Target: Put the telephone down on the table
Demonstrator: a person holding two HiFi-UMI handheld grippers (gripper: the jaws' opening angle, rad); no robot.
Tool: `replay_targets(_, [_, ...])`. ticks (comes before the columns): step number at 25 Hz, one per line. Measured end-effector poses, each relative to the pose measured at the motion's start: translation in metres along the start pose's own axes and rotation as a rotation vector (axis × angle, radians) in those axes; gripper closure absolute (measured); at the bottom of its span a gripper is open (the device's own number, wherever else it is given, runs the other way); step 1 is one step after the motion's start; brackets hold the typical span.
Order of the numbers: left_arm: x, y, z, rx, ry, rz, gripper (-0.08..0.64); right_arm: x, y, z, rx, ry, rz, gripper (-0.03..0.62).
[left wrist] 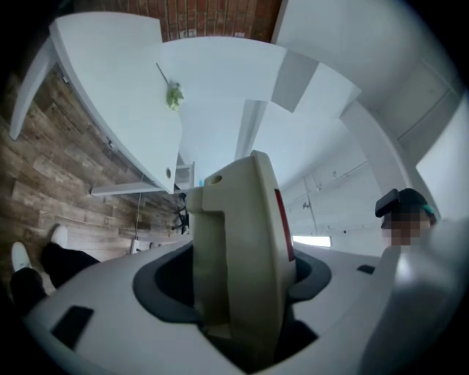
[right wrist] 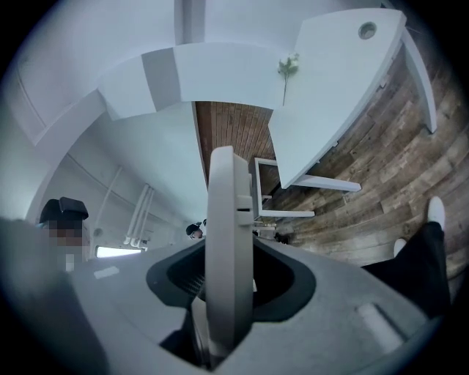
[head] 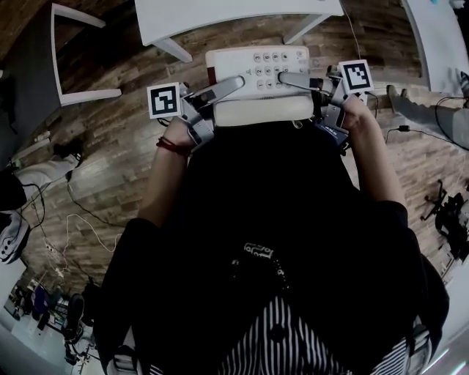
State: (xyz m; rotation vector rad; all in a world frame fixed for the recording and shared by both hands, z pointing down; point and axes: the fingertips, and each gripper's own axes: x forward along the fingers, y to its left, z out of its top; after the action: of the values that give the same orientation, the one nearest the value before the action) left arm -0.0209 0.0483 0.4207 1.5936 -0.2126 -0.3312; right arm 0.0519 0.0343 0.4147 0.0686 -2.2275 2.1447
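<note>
1. Head view, upper centre of the frame: cream telephone (head: 258, 73), keypad facing up, handset lying in its cradle along the near edge.
2. Held in the air over the wooden floor (head: 110, 168), just short of the white table (head: 220, 15) at the top edge of the frame; not yet set down.
3. Reaching in from the left of the frame, left gripper (head: 233, 85); from the right, right gripper (head: 287, 78); both roughly level, marker cubes turned outward.
4. Left gripper view: jaws clamped on one side of the telephone, cream casing standing upright at centre frame between the dark pads, red stripe down its right face.
5. Right gripper view: jaws pinching the opposite side the same way, thin pale casing upright at centre frame, pads pressed against both faces.
6. Upper part of both gripper views: the table top, with something small and green (left wrist: 174, 95) lying on it, possibly a plant sprig, too small to be sure.
7. Right edge of the left gripper view: a second person in a dark cap (left wrist: 399, 198), well behind the telephone.
8. Lower half of the head view: black top and striped cloth of the wearer, red band (head: 172, 145) on the wrist at the left of the frame.
</note>
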Motion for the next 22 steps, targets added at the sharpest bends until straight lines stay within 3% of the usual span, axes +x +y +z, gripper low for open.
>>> replay_targets(4, [-0.018,0.0,0.019,-0.001,-0.065,0.007,0.272,0.024,-0.001,0.017,0.002,0.053,0.007,0.428])
replay_targets(15, [-0.024,-0.017,0.008,0.081,-0.162,0.035,0.272,0.029,0.014,0.012,-0.073,0.157,0.065,0.428])
replay_targets(22, [-0.004,-0.015,0.064,0.08,-0.174,0.046,0.272,0.029,0.01,0.072,-0.063,0.175,0.073,0.428])
